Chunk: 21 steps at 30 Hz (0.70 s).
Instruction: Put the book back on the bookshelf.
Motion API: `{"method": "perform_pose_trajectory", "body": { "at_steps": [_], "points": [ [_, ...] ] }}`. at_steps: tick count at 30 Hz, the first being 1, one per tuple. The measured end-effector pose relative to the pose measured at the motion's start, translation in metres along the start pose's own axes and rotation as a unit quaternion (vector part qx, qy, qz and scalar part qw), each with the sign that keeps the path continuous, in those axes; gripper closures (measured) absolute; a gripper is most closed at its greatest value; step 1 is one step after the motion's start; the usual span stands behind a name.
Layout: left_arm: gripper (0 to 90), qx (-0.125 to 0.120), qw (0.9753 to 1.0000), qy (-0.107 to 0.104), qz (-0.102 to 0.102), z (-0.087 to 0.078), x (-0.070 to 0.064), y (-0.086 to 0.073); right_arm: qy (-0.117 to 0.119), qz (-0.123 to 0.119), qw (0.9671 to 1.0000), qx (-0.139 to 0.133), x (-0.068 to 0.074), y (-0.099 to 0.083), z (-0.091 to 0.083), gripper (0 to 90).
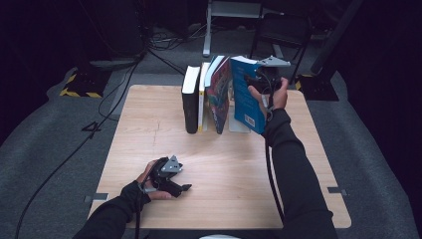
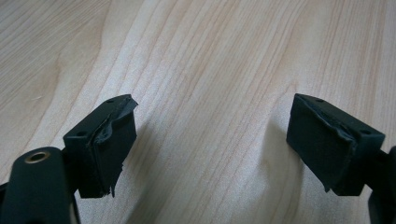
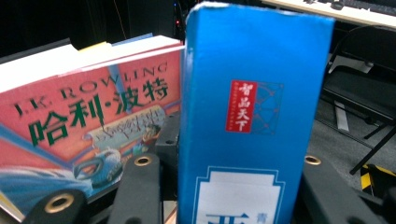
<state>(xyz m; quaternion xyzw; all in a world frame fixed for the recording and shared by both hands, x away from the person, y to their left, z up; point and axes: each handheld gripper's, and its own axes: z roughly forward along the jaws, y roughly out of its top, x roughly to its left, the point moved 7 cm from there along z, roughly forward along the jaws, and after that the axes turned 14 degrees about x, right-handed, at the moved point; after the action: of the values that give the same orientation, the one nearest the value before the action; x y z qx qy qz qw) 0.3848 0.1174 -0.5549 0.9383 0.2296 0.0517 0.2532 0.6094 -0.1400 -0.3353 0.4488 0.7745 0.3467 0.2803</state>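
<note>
Hidden: blue paperback book [image 3: 252, 116] lower spine cut off, right hand-held gripper [image 1: 262, 77] clenched on it.
Axis: upright, top tilted toward 11 o'clock.
Left hand-held gripper [image 2: 212, 149]: released over light wooden worktop [image 1: 224, 164].

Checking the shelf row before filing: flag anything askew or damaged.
The pink book leans instead of standing straight like the black book. The blue book is tilted, clamped in the right gripper. The left gripper pads look torn.
</note>
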Motion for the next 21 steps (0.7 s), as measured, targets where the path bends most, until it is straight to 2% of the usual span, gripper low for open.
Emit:
{"method": "perform_pose_trajectory", "body": {
  "at_steps": [3, 5, 9, 13, 19, 21],
  "points": [
    [16.1, 0.000, 1.0000, -0.002, 0.002, 0.000, 0.000, 0.000, 0.004, -0.001, 1.0000, 0.002, 0.003, -0.010, 0.002, 59.9],
    [16.0, 0.000, 1.0000, -0.003, 0.002, 0.000, 0.000, 0.000, 0.008, 0.010, 0.9999, -0.010, 0.001, -0.017, -0.002, 59.9],
    [16.0, 0.000, 1.0000, -0.003, 0.003, 0.000, 0.000, 0.001, 0.014, 0.008, 0.9998, -0.014, 0.001, -0.022, -0.006, 59.8],
    [15.9, 0.000, 1.0000, -0.004, 0.004, 0.001, 0.000, 0.001, 0.014, -0.007, 0.9998, -0.015, 0.002, -0.031, -0.014, 59.5],
    [16.0, 0.000, 1.0000, -0.004, 0.005, 0.001, 0.000, 0.001, 0.019, -0.010, 0.9997, -0.013, 0.005, -0.048, -0.027, 59.5],
    [16.0, 0.000, 1.0000, -0.003, 0.004, 0.001, 0.000, 0.001, 0.024, -0.005, 0.9996, -0.015, 0.005, -0.062, -0.036, 59.5]
  ]
}}
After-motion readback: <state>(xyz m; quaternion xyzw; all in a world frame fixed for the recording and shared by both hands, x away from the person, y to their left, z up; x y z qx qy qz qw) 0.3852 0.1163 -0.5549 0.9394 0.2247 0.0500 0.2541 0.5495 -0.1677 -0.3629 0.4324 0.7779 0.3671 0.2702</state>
